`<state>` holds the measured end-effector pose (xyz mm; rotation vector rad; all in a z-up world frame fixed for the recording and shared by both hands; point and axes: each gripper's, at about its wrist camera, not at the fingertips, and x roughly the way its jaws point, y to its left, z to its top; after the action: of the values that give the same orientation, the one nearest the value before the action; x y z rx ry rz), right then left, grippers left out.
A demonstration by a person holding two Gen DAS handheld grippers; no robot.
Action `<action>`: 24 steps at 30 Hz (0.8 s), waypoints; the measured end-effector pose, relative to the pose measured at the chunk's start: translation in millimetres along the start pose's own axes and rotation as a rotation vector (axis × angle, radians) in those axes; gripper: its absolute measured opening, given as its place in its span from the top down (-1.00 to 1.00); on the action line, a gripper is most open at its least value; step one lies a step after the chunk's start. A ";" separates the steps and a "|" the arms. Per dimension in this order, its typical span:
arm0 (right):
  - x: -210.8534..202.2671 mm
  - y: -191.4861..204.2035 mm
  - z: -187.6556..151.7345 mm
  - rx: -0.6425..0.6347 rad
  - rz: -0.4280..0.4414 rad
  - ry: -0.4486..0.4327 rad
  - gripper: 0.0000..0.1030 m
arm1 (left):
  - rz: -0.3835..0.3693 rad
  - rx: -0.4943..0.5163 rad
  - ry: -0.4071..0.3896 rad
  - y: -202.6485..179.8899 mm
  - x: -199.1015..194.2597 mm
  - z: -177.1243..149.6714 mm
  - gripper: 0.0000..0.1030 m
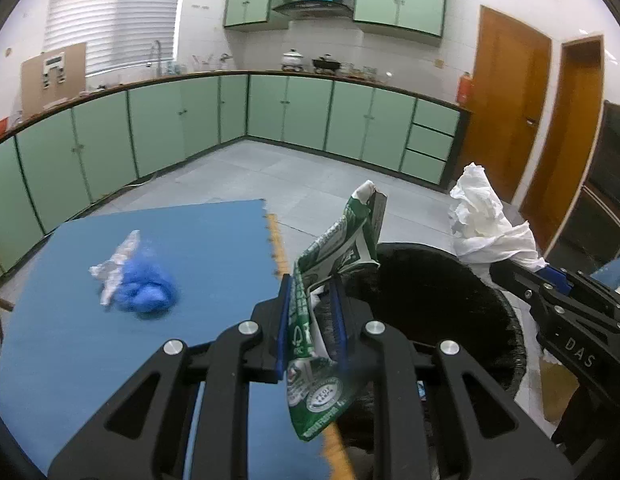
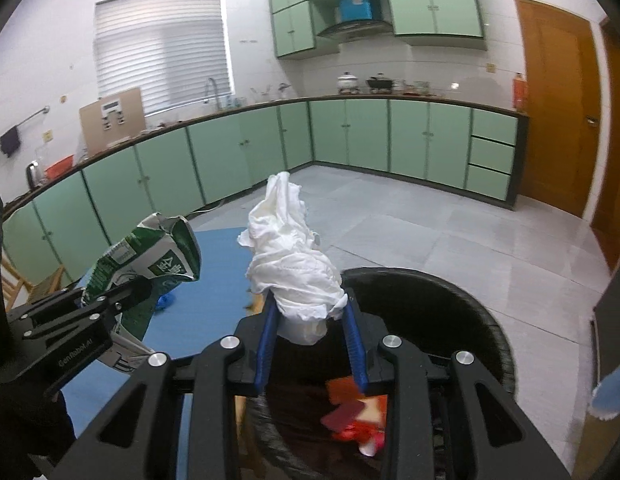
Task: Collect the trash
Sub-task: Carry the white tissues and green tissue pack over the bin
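We see the left gripper (image 1: pixel 312 304) at the lower centre of the left wrist view, its blue pads nearly together and clamped on a crumpled green-and-white paper carton (image 1: pixel 330 280) that sticks up above the fingers and hangs below them. To its right, at the right edge of that frame, the right gripper (image 1: pixel 550 276) holds a bunched white paper tissue (image 1: pixel 486 220) upright. Between and below them opens the round black-lined trash bin (image 1: pixel 430 280). On the blue foam floor mat (image 1: pixel 189 248) at middle left lie a crumpled blue plastic wad (image 1: pixel 149 286) and, touching it, a scrap of clear wrapper (image 1: pixel 117 264), both blurred

In the right wrist view our right gripper (image 2: pixel 314 320) sits at lower centre, pads narrowed around the tissue (image 2: pixel 293 264), over the bin (image 2: pixel 450 304), where red and orange scraps (image 2: pixel 358 412) lie inside. The left gripper (image 2: pixel 125 292) shows at middle left with the carton (image 2: pixel 149 256) above the mat (image 2: pixel 213 276)
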<state>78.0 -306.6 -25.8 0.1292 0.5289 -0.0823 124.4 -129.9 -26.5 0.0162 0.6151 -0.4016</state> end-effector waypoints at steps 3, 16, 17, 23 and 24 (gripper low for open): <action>-3.3 -18.6 -2.7 0.017 -0.037 0.000 0.39 | -0.030 0.014 0.008 -19.9 9.5 -1.8 0.67; 4.5 -90.6 -34.3 0.086 -0.140 0.047 0.39 | -0.094 0.106 0.069 -92.5 66.8 -13.8 0.67; 6.8 -95.0 -37.1 0.090 -0.144 0.054 0.39 | -0.095 0.110 0.077 -95.5 72.0 -16.1 0.67; 21.6 -117.9 -51.5 0.126 -0.161 0.085 0.39 | -0.087 0.130 0.115 -111.9 100.0 -27.5 0.67; 24.0 -121.1 -53.3 0.130 -0.162 0.089 0.39 | -0.084 0.129 0.120 -112.8 105.0 -27.9 0.67</action>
<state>58.6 -419.7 -95.9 0.2171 0.6227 -0.2700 144.9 -268.2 -96.9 0.1392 0.7089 -0.5241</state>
